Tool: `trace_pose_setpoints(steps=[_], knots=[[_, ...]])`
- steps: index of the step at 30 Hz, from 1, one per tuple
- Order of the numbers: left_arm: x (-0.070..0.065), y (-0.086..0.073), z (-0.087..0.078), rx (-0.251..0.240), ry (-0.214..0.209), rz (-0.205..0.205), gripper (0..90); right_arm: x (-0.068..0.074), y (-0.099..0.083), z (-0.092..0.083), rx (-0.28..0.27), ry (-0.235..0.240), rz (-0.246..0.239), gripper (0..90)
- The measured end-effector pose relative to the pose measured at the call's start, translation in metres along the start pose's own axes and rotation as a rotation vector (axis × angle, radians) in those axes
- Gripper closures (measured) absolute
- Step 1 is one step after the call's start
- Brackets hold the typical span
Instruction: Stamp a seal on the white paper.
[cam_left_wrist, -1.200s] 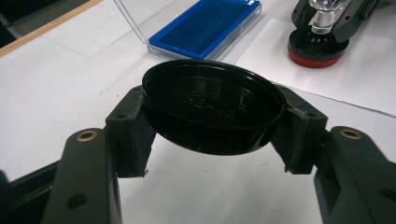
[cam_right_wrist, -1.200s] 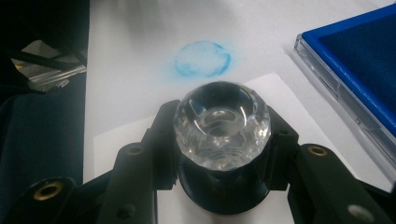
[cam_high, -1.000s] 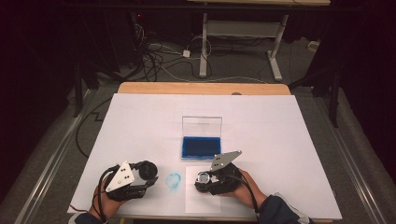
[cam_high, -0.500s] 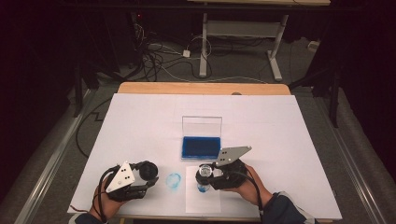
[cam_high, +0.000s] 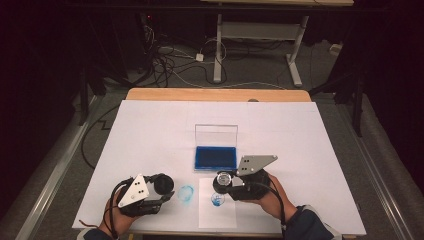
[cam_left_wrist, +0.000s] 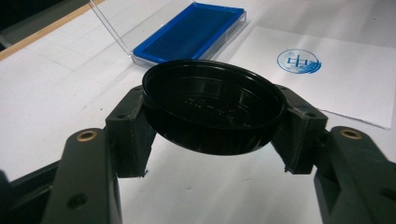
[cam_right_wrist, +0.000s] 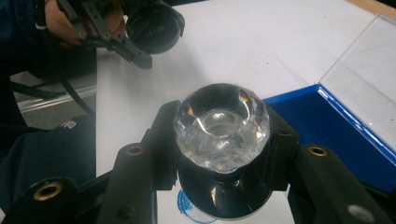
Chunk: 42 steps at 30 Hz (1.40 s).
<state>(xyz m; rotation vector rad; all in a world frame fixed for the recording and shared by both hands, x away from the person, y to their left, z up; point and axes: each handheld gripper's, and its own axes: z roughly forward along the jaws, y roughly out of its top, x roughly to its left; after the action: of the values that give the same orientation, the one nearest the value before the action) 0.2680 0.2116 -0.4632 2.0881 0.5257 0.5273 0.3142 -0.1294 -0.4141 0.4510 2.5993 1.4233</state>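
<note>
right tool (cam_right_wrist: 219, 154) clamps clear faceted-knob stamp (cam_right_wrist: 222, 126) above fresh blue print (cam_high: 217, 201); left tool (cam_left_wrist: 212, 135) grips round black plastic cap (cam_left_wrist: 214, 111), off to the stamp's left.

Room dim. Table (cam_high: 150, 125) covered in white sheeting, wooden edge at far side. Grey carpet floor (cam_high: 60, 165). Tangled cables (cam_high: 170, 65) beyond; white-legged desk frame (cam_high: 255, 45) behind. Dark surroundings.

Left gripper (cam_high: 169, 196) and right gripper (cam_high: 220, 184): black bodies, each topped by a grey three-cornered plate. Black fingers (cam_left_wrist: 130, 126) blocky, brass-ringed screw holes behind. Black cables trail. Dark blue sleeve (cam_high: 312, 225).
</note>
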Motion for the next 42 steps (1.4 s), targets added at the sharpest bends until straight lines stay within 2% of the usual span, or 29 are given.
trace_pose_setpoints(steps=[10, 27, 42], knots=[[-0.005, 0.006, 0.004, -0.009, -0.021, 0.012, 36.1, 0.002, 0.007, -0.012, -0.031, -0.010, -0.014, 57.1], [-0.015, 0.015, 0.016, -0.021, -0.072, 0.022, 36.1, 0.006, 0.013, -0.020, -0.062, -0.011, -0.028, 57.0], [-0.018, 0.018, 0.022, -0.028, -0.103, 0.017, 36.1, 0.004, 0.015, -0.026, -0.065, -0.015, -0.029, 57.0]])
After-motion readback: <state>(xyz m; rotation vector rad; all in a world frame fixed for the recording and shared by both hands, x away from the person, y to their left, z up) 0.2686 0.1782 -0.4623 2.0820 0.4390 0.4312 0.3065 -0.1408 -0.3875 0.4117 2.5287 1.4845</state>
